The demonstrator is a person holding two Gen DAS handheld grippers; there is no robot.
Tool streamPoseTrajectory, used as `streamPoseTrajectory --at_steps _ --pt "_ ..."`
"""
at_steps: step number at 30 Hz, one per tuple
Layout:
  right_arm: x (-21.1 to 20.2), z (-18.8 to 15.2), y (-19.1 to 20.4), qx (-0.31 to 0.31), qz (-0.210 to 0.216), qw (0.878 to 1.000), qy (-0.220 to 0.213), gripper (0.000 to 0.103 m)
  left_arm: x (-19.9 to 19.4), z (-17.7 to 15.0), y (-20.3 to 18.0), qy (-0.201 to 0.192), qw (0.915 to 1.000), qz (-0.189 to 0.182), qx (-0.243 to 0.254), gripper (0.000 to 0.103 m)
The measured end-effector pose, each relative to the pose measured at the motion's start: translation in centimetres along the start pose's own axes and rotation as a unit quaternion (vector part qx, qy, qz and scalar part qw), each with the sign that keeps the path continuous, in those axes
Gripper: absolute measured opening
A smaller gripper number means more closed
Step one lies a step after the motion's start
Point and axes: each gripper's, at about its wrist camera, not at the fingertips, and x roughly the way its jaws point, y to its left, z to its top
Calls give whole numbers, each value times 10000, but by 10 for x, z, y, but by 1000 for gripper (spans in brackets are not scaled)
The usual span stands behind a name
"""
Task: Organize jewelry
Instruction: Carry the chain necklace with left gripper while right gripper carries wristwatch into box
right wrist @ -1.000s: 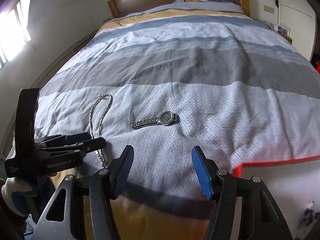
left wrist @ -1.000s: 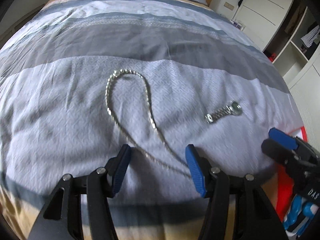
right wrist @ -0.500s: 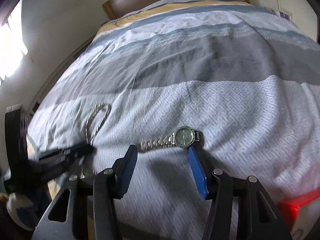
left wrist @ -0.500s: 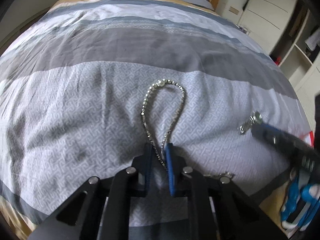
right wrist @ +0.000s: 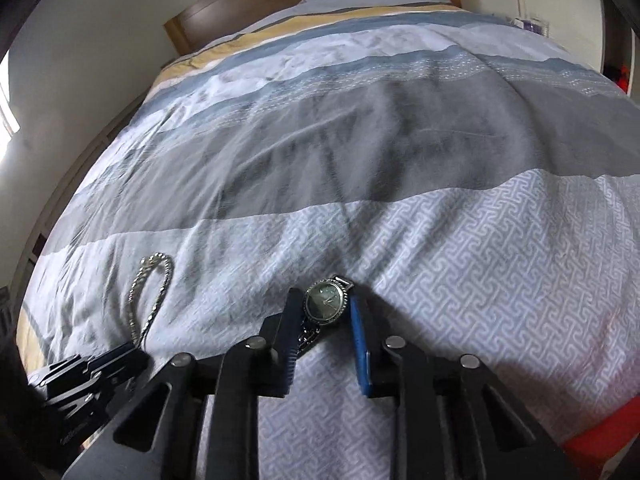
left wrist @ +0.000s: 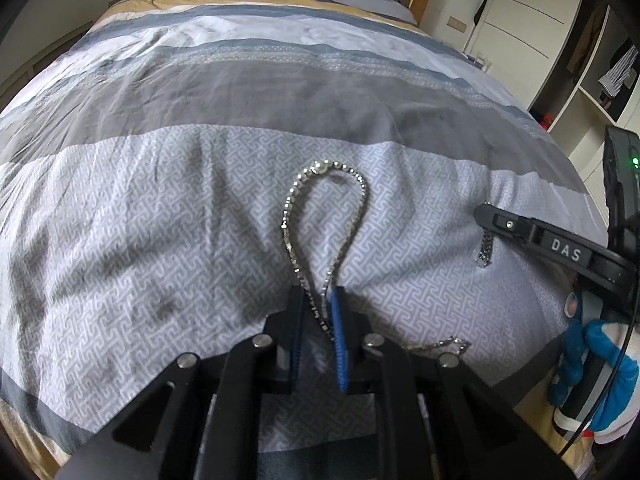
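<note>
Both hand-held grippers moved in — left (left wrist: 318,300) closing on necklace (left wrist: 292,216).

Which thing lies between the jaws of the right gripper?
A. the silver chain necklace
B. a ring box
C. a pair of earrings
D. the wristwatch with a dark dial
D. In the right wrist view the wristwatch lies on the bedspread between the closing jaws of the right gripper, while the chain necklace lies further left by the left gripper.
</note>
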Motion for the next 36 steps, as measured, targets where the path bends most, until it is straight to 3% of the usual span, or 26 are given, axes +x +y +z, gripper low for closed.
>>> streamPoseTrajectory --at_steps 3,13,23,36 --pt "-1 1 2 -99 3 9999 -17 23 -2 -1 -1 -18 10000 73 12 3" --pt "-43 -16 12 -282 389 9985 -249 23 -34 -9 -6 -189 9997 141 52 2" --pt "-106 -34 18 -355 531 9967 -493 23 -90 -17 -21 -438 9987 174 189 2" --pt "-211 -58 -34 -194 202 9948 -978 23 -163 -26 -85 -817 9948 -63 609 2"
